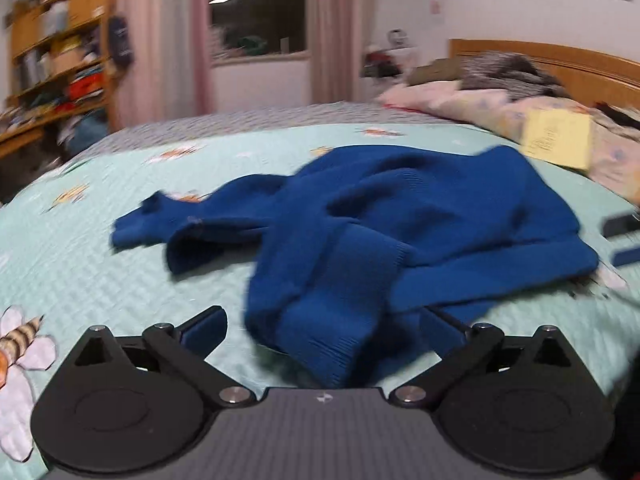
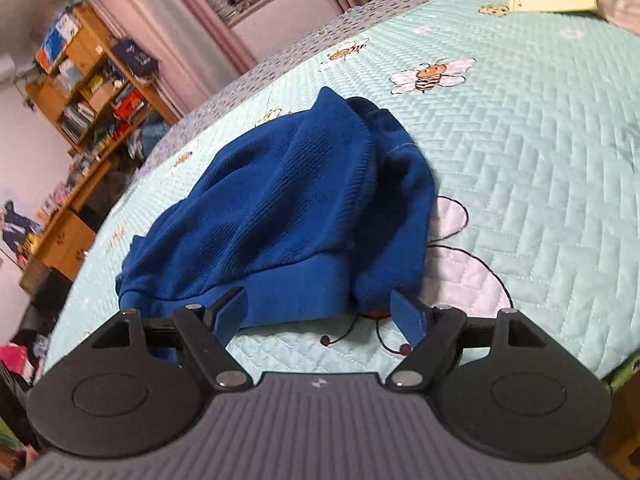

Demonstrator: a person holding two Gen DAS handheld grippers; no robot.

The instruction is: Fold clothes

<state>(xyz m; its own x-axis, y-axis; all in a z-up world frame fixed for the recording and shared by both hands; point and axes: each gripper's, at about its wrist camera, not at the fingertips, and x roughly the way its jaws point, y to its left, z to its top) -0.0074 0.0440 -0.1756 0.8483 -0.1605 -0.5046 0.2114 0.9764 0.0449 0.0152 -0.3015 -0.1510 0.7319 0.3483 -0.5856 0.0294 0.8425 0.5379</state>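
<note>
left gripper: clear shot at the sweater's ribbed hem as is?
Probably yes. The left gripper stands open with the blue sweater's ribbed hem lying loose between its fingers on the quilt; nothing covers it.

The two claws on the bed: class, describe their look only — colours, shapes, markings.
Left claw and right claw match: ribbed grey body with a small white mark, two round black discs, black link arms with silver pivot screws, and flat blue pads.
</note>
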